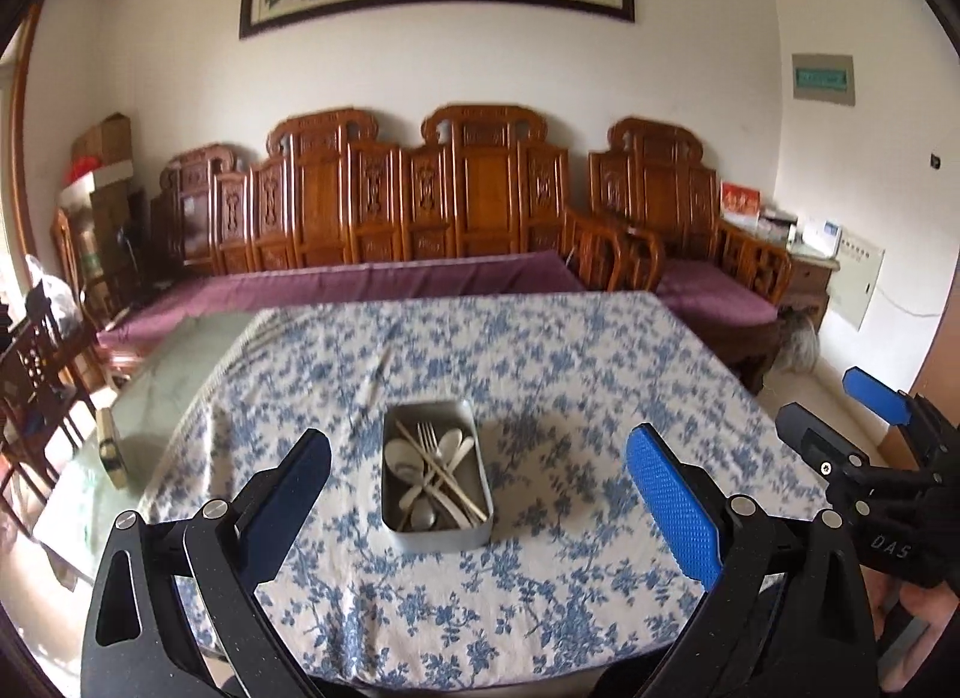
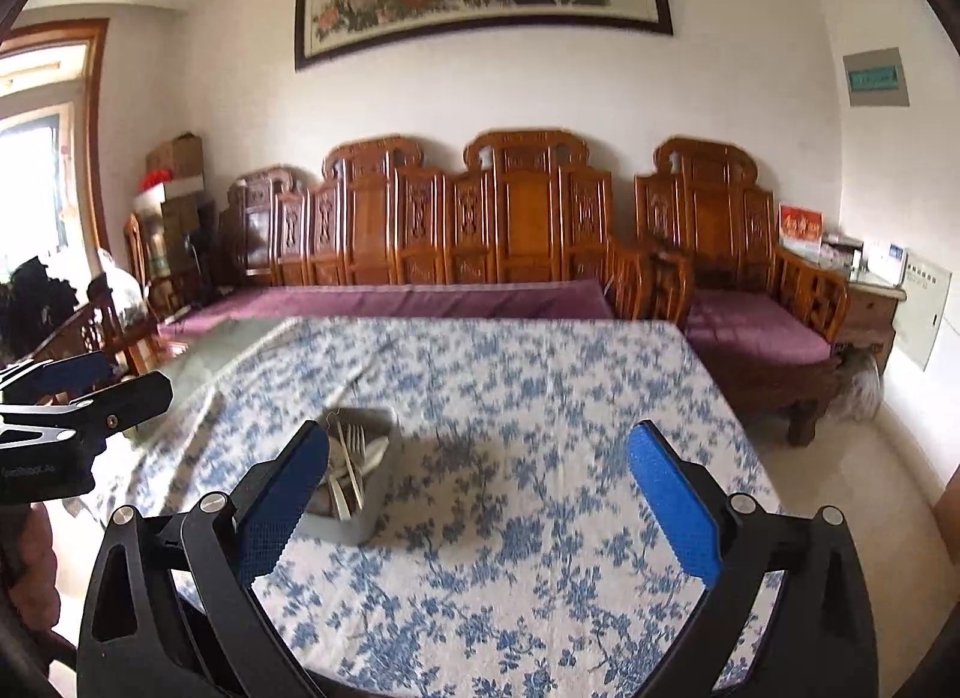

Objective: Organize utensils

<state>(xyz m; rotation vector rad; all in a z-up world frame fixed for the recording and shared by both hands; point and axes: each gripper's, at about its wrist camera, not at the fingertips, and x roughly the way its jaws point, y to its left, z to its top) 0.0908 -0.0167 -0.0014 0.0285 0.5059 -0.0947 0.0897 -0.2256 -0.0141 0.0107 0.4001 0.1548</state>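
A rectangular metal tin (image 1: 441, 539) sits on the blue-flowered tablecloth (image 1: 540, 374). In it lie a fork (image 1: 429, 440), pale spoons (image 1: 401, 457) and chopsticks (image 1: 459, 497), crossed over one another. A slender pale utensil (image 1: 377, 377) lies loose on the cloth just beyond the tin; it is blurred. My left gripper (image 1: 480, 437) hangs open above the tin, holding nothing. My right gripper (image 2: 480, 437) is open over bare cloth to the tin's right, with the tin (image 2: 360, 524) partly behind its left finger. Each gripper also shows in the other view: right gripper (image 1: 840, 416), left gripper (image 2: 102, 383).
A carved wooden sofa (image 1: 420, 206) with purple cushions runs behind the table. A small dark-and-tan object (image 1: 111, 446) lies on the uncovered glass tabletop at the left. A wooden chair (image 1: 36, 374) stands at the far left, a side cabinet (image 2: 870, 302) at the right.
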